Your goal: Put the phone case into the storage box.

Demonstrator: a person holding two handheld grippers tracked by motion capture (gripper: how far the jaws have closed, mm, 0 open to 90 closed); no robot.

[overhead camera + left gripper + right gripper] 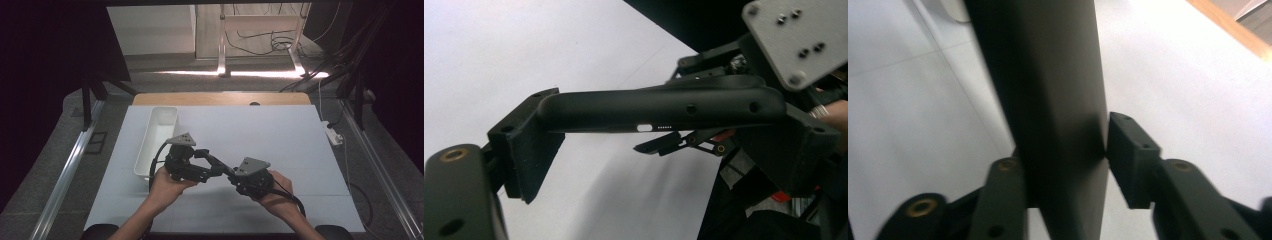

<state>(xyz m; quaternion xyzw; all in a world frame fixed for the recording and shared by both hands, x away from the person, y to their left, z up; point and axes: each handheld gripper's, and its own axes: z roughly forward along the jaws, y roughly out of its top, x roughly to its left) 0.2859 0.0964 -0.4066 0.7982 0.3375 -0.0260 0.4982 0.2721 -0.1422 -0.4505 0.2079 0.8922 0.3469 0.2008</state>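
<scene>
A flat black slab-like device [216,162] hangs above the white table surface [280,140], between my two grippers near the front edge. In the left gripper view its thin edge [664,107], with a small port and a row of holes, spans from one pad to the other of my left gripper [659,147]. That gripper [202,162] is shut on it. In the right gripper view the slab [1043,90] stands upright between the jaws of my right gripper [1068,165]. One pad [1130,150] touches its edge and the other is hidden behind it. My right gripper [231,172] comes in from the right.
A long white tray [157,137] lies on the left part of the table, just beyond my left hand. A wooden table edge [220,98] runs along the back. A white power strip [334,134] sits off the right side, and cables lie on the floor behind.
</scene>
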